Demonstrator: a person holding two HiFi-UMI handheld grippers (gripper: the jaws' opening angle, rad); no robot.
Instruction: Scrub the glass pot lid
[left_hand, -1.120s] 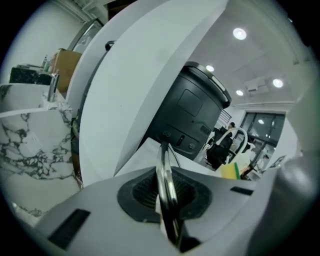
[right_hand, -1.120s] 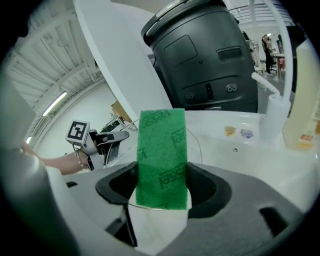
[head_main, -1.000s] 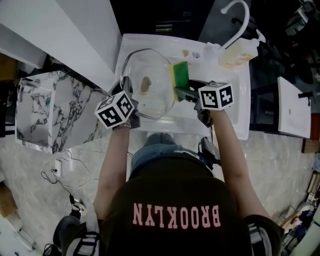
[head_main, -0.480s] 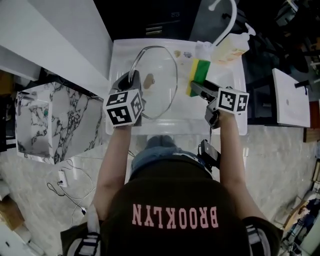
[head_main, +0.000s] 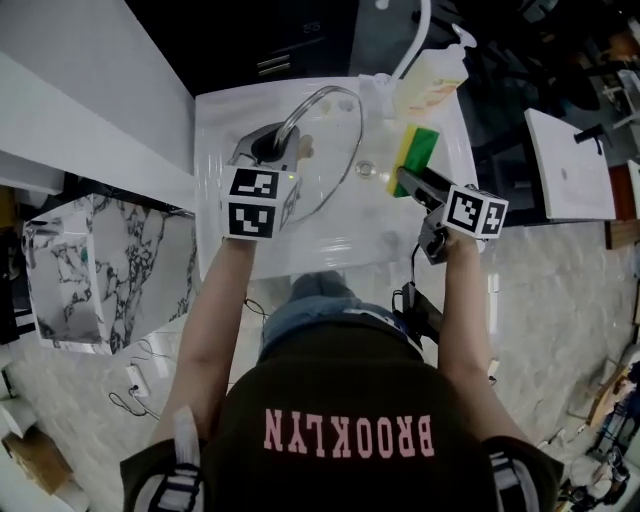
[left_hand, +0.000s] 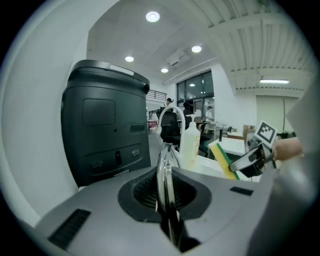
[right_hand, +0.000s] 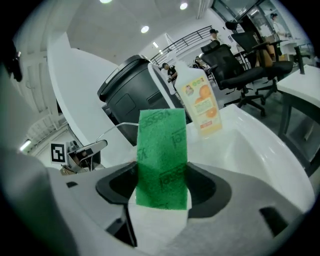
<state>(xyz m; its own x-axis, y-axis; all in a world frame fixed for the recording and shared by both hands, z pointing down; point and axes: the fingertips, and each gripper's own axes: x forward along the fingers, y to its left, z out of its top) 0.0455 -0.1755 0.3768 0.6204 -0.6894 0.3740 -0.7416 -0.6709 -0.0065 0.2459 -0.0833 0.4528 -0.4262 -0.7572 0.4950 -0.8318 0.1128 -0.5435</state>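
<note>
The glass pot lid (head_main: 325, 150) with a steel rim stands on edge over the white sink (head_main: 230, 110), tilted. My left gripper (head_main: 268, 150) is shut on its rim; in the left gripper view the rim (left_hand: 164, 185) runs straight up between the jaws. My right gripper (head_main: 405, 180) is shut on a yellow and green sponge (head_main: 415, 155), held to the right of the lid and apart from it. In the right gripper view the sponge's green face (right_hand: 161, 160) fills the gap between the jaws.
A soap bottle (head_main: 430, 75) and a white tap (head_main: 415, 30) stand at the sink's back right. A dark bin (left_hand: 107, 130) stands behind the sink. A marble-patterned block (head_main: 95, 270) sits at the left and a white table (head_main: 565, 165) at the right.
The lid has swung from nearly flat to standing on edge in my left gripper. The right gripper has drawn the sponge off to the right, away from the lid.
</note>
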